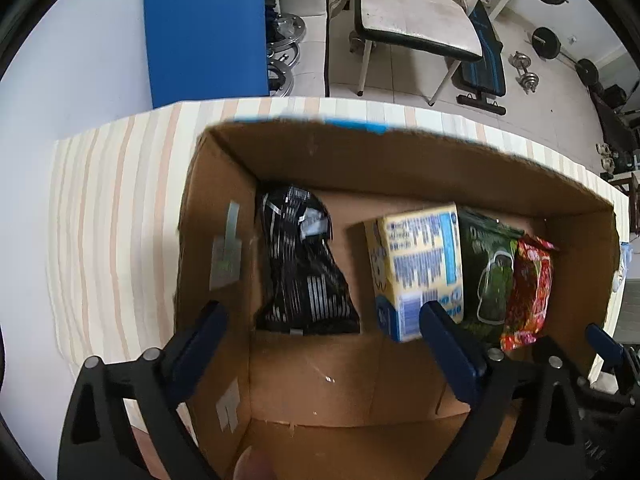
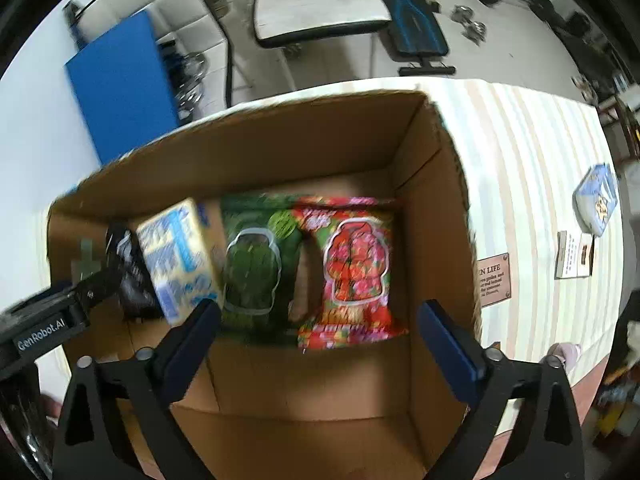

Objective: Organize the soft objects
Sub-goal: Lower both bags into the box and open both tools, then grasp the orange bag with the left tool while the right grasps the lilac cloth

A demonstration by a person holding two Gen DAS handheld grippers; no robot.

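An open cardboard box [image 1: 224, 200] [image 2: 436, 208] stands on a striped tablecloth. Inside lie a black packet [image 1: 300, 264] [image 2: 132, 276] at the left, a yellow and blue pack [image 1: 420, 268] [image 2: 176, 256] in the middle, a green bag [image 1: 492, 276] [image 2: 252, 264] and a red bag [image 1: 528, 288] [image 2: 352, 268] at the right. My left gripper [image 1: 324, 332] is open above the box's near left part, empty. My right gripper [image 2: 320, 332] is open above the near right part, empty. The left gripper's body also shows in the right wrist view [image 2: 60, 312].
On the tablecloth [image 2: 532, 184] right of the box lie a blue pack [image 2: 596, 200], a white card [image 2: 576, 256] and a brown plaque [image 2: 494, 280]. Beyond the table stand a chair [image 1: 416, 16], a blue mat [image 1: 204, 32] and weights on the floor.
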